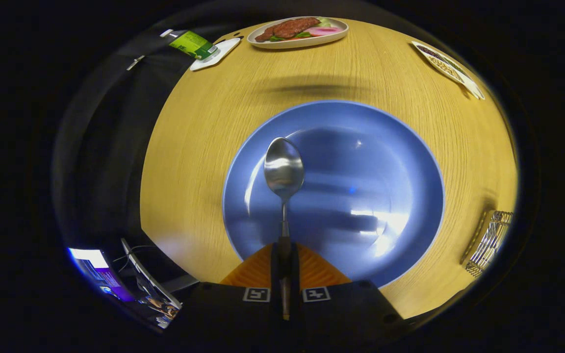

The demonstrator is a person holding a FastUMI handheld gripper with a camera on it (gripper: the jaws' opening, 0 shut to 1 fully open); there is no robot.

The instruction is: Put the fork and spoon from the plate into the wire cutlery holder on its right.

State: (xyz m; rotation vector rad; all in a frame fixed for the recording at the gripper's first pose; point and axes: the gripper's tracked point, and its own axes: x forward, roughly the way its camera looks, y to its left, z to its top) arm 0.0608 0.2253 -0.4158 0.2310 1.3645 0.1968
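Spoon gripped over the blue plate

The jaws of the gripper (283, 255) are clamped on the handle of the spoon (284, 169), its bowl pointing ahead above the blue plate (400, 162) on the wooden counter (189, 162); the wire cutlery holder (489, 241) stands just right of the plate.

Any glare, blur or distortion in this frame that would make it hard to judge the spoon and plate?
Gripper view: fisheye bends the table edge; the blue plate looks smeared with streaky glare near the fingers; the spoon, clamped in the hand-held gripper, is sharp; a soft shadow lies beyond the plate; the wire cutlery holder is squeezed at the rim.
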